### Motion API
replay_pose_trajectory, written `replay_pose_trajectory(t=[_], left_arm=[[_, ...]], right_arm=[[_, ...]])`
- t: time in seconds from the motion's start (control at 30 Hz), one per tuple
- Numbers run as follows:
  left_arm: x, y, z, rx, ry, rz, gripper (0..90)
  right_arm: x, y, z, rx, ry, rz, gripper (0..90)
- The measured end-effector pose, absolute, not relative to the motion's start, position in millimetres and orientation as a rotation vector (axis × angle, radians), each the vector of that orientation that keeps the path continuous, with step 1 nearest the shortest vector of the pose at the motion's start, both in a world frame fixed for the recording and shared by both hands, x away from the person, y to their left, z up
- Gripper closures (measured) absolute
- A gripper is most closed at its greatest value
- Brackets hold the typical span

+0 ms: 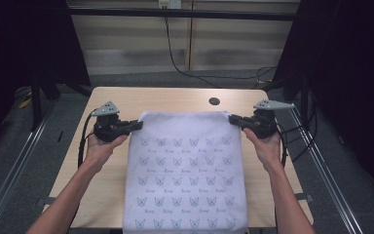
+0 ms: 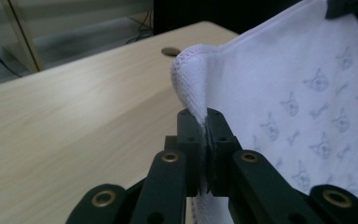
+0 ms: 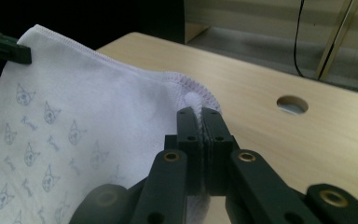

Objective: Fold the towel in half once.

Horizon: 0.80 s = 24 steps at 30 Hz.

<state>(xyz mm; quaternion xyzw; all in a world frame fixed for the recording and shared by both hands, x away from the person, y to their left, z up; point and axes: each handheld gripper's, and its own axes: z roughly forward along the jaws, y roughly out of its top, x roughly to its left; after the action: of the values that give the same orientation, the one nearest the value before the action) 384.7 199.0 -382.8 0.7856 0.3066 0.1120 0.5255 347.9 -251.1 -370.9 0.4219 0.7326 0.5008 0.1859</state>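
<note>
A white towel (image 1: 185, 170) printed with small blue cat faces hangs stretched between both grippers above the wooden table (image 1: 170, 100), its lower part draping toward the near edge. My left gripper (image 1: 137, 125) is shut on the towel's far left corner (image 2: 191, 79), the cloth pinched between its black jaws (image 2: 206, 123). My right gripper (image 1: 233, 119) is shut on the far right corner (image 3: 193, 93) in the same way (image 3: 200, 121). The right gripper view also shows the left gripper's jaw tip (image 3: 7, 49) on the opposite corner.
A round cable hole (image 1: 214, 101) sits in the table near its far edge, also seen as the hole (image 3: 292, 104) in the right gripper view. Black cables (image 1: 185, 68) trail on the floor behind the table. Metal rails (image 1: 321, 165) run along both sides.
</note>
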Motion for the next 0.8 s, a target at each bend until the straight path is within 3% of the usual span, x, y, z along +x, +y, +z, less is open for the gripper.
replay_pose_trajectory(t=[0.47, 0.8], left_arm=[[406.2, 204.9, -333.2, 1.828, 0.745, 0.371, 86.6], [359.7, 218.0, -371.5, 1.826, 0.684, 0.265, 86.7]], right_arm=[[380.2, -247.6, -296.7, 1.150, 1.936, 1.412, 88.0], [319.3, -249.7, -346.9, 1.103, 2.028, 1.466, 88.0]])
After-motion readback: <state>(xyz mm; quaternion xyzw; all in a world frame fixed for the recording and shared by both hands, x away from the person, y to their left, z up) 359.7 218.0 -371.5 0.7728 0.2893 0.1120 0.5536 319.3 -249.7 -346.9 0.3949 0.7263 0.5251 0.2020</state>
